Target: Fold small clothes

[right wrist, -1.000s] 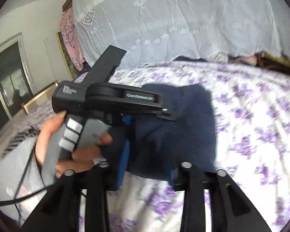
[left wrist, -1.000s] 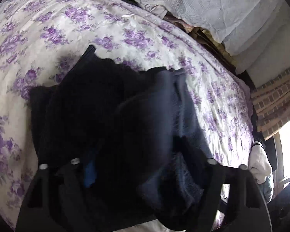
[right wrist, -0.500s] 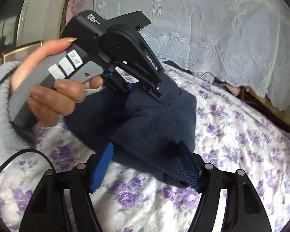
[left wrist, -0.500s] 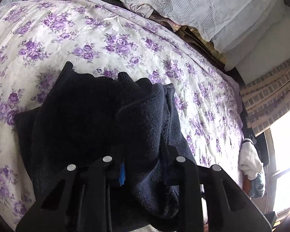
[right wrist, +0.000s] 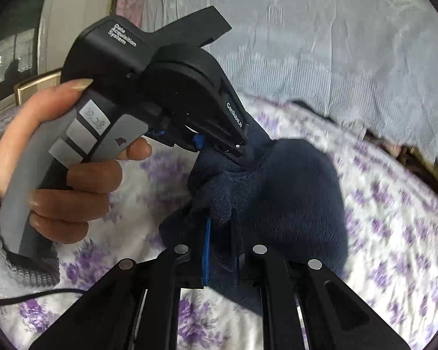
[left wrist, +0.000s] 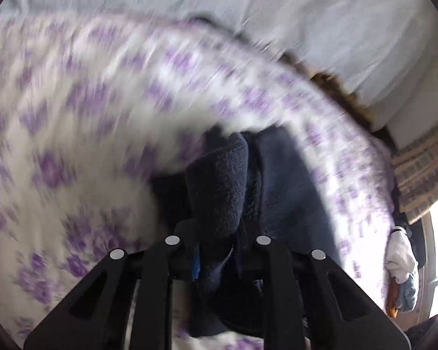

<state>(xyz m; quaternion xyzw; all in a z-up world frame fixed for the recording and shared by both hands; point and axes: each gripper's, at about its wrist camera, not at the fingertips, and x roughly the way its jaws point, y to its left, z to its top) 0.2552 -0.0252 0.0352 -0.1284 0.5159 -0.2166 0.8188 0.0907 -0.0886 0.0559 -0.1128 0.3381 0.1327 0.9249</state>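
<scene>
Both pairs of jaws have just been closing: our left gripper (left wrist: pixel 217 250) and right gripper (right wrist: pixel 220 250) now pinch bunched edges of the navy knit garment (right wrist: pixel 292 192), lifted partly off the floral bedspread (right wrist: pixel 394 227). We risk the thick, fuzzy fabric slipping out, or folding crooked, since each grip catches uneven layers.

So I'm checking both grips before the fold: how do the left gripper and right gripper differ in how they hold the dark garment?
The left gripper pinches the navy garment at its far, raised end; the right gripper pinches the near edge, low by the floral bedspread. A hand shows on the left gripper; none shows on the right. Both have just been closing and are shut on cloth.
</scene>
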